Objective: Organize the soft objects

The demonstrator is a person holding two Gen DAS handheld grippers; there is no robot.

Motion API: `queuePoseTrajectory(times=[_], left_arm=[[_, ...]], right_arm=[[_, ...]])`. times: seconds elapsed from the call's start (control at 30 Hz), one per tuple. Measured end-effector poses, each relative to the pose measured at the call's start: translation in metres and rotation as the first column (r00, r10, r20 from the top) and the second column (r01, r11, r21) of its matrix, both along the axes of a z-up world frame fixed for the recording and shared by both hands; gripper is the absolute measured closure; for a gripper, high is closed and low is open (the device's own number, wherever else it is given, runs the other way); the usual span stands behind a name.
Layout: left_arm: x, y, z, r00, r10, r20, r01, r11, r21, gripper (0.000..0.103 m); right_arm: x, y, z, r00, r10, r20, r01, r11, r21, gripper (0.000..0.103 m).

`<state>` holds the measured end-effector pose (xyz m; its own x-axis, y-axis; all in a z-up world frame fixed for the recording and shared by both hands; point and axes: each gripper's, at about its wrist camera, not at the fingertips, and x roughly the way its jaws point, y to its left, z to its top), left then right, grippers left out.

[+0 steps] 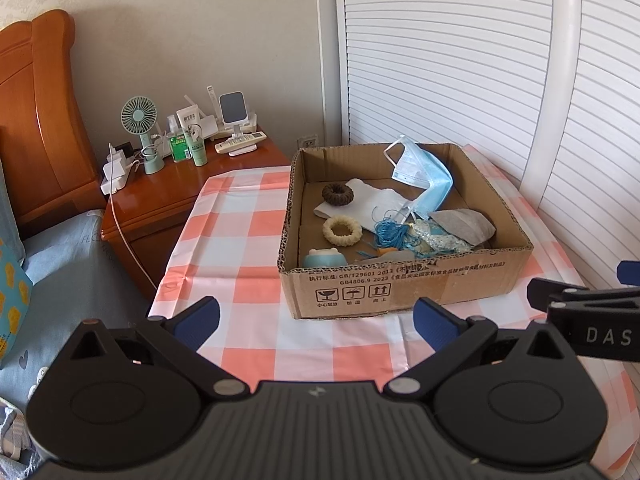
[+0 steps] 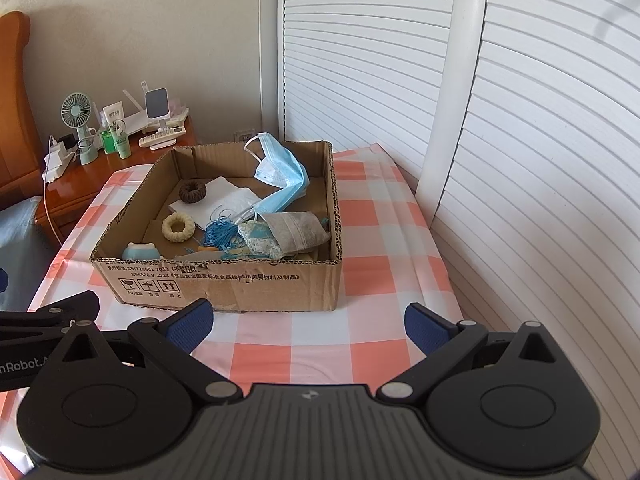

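An open cardboard box [image 1: 400,284] [image 2: 224,284] stands on the checked tablecloth. In it lie a blue face mask [image 1: 424,176] [image 2: 284,168] draped over the back wall, a brown scrunchie [image 1: 338,193] [image 2: 192,191], a cream scrunchie [image 1: 342,231] [image 2: 179,227], a white cloth [image 1: 376,200] [image 2: 224,200], a blue cord bundle [image 1: 388,232] [image 2: 220,234], a grey pouch [image 1: 464,226] [image 2: 296,228] and a small blue plush [image 1: 323,258] [image 2: 140,251]. My left gripper [image 1: 318,320] is open and empty in front of the box. My right gripper [image 2: 308,322] is open and empty, also short of the box.
A wooden nightstand [image 1: 172,196] [image 2: 120,160] left of the table holds a green fan [image 1: 140,120], bottles, a remote and chargers. A bed [image 1: 60,280] lies at the left. White louvred doors [image 1: 440,60] [image 2: 520,120] stand behind and to the right.
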<state>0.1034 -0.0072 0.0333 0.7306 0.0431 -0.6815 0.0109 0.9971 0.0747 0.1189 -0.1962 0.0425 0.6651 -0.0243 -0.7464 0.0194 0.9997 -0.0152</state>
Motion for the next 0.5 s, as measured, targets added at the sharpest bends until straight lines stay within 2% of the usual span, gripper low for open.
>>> queuePoseTrajectory(times=[0.5], left_arm=[[0.0,-0.0001,0.0,1.0,0.001,-0.002,-0.001,1.0,0.001,0.001]], right_arm=[[-0.0007,0.0008,0.0014,1.0,0.0,0.002,0.0,1.0,-0.001,0.0]])
